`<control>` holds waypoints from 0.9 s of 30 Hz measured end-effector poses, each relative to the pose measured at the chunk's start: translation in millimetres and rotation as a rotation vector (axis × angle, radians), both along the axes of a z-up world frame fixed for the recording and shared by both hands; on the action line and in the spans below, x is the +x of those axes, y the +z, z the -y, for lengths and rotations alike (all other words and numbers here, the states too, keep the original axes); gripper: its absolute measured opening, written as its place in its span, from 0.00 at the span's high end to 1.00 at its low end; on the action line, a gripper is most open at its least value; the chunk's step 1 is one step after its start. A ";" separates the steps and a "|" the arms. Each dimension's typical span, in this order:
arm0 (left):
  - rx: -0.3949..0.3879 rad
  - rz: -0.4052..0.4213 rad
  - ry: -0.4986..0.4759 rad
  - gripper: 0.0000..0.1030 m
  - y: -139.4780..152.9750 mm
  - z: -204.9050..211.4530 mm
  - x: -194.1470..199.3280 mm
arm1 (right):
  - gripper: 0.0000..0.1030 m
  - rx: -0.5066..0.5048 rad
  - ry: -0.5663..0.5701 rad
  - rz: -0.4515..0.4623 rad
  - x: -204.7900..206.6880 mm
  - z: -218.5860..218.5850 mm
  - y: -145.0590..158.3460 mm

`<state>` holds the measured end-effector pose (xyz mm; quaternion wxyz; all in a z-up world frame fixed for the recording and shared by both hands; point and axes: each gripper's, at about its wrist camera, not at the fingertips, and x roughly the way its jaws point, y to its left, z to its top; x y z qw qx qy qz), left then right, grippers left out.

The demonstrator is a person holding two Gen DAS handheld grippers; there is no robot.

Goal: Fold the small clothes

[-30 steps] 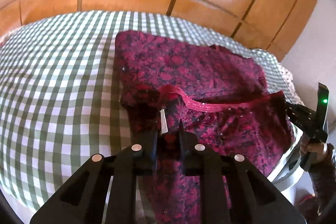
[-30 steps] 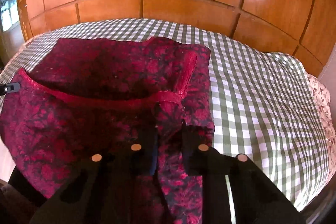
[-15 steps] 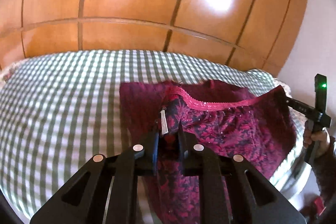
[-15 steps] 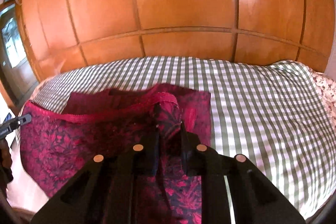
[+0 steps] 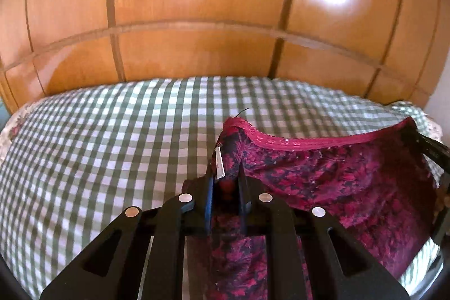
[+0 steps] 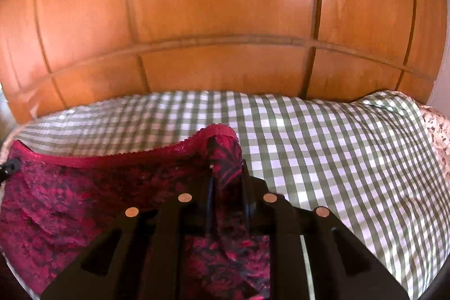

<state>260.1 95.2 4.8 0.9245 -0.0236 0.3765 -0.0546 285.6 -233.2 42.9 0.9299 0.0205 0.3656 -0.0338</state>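
Both grippers (image 5: 225,182) (image 6: 226,179) pinch garment (image 5: 337,176) (stretched between).

Both wrist views look forward, low and close, over the green-and-white checked bedcover (image 5: 112,148) toward the orange wooden panelled wall (image 6: 225,4). They share the stretched red floral lace-edged garment (image 5: 337,176): right of frame in the left view, left of frame in the right.

We see the dark red floral cloth garment (image 5: 337,182) stretched between our two grippers, the left gripper (image 5: 226,179) at its left corner and the right gripper (image 6: 227,176) at its right corner. Under and beyond it lies the green-and-white checked bedspread (image 5: 112,145). Behind the bedspread stands the orange-brown panelled wooden wardrobe (image 6: 225,18).
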 end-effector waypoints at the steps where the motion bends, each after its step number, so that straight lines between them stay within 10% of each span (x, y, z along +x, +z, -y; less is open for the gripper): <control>1: 0.008 -0.016 0.009 0.87 -6.7 1.3 6.3 | 0.85 -0.012 -0.010 -0.020 7.8 0.4 -9.9; 9: 0.067 -0.150 0.031 0.83 -59.3 5.1 36.3 | 0.78 -0.037 -0.024 -0.147 34.5 3.5 -52.8; 15: -0.066 -0.112 0.033 0.41 -36.5 -22.2 -3.7 | 0.45 0.104 0.014 -0.096 -4.0 25.1 -25.5; 27: -0.367 -0.148 -0.079 0.41 -56.9 -46.5 -161.4 | 0.40 0.359 0.103 -0.186 -160.1 70.2 -47.2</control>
